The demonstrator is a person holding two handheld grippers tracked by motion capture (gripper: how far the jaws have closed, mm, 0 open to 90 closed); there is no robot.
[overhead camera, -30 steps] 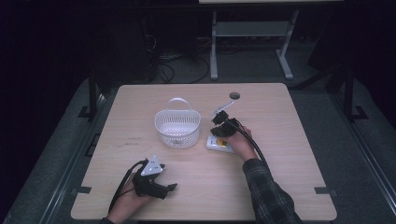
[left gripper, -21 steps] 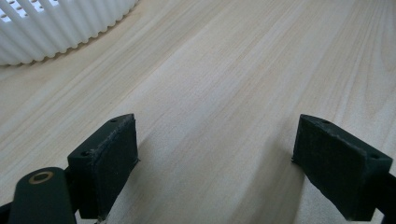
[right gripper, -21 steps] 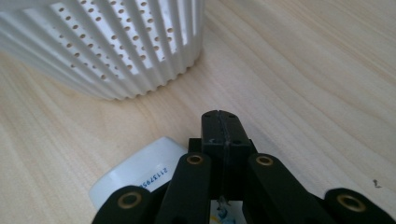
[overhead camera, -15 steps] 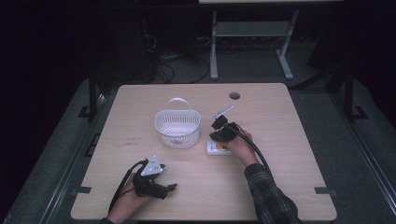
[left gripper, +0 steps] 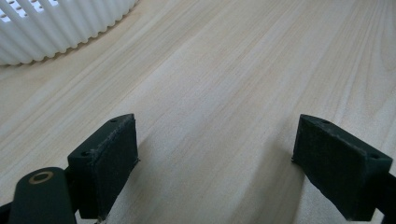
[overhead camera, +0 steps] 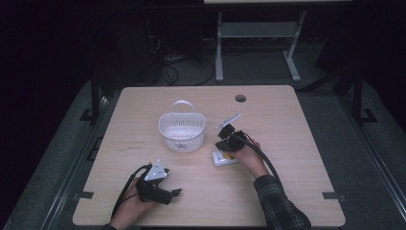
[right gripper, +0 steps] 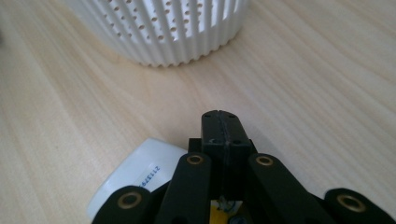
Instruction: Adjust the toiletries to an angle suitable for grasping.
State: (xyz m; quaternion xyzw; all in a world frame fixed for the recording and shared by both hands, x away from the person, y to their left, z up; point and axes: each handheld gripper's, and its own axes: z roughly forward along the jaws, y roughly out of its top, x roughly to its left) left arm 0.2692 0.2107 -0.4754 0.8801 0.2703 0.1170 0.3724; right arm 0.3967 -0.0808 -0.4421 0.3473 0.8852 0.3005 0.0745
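Observation:
A white slatted basket (overhead camera: 182, 132) with a handle stands mid-table; its wall rises in the left gripper view (left gripper: 56, 28) and the right gripper view (right gripper: 168, 28). A flat white packet (overhead camera: 222, 159) with a yellow patch and printed digits lies to the basket's right. My right gripper (overhead camera: 221, 143) hangs low over that packet (right gripper: 140, 172); its jaws (right gripper: 223, 123) are pressed together with nothing visible between them. My left gripper (overhead camera: 174, 192) rests near the front left of the table, and its jaws (left gripper: 215, 154) stand wide apart over bare wood.
The light wooden table (overhead camera: 287, 124) has a round cable hole (overhead camera: 240, 98) near its far edge. Beyond it are a white stand's legs (overhead camera: 258, 52) and cables on a dark floor. A plaid sleeve (overhead camera: 280, 206) comes in at the front right.
My right gripper has drawn back toward the person, and the white packet under it has slid the same way. The left gripper has stayed put.

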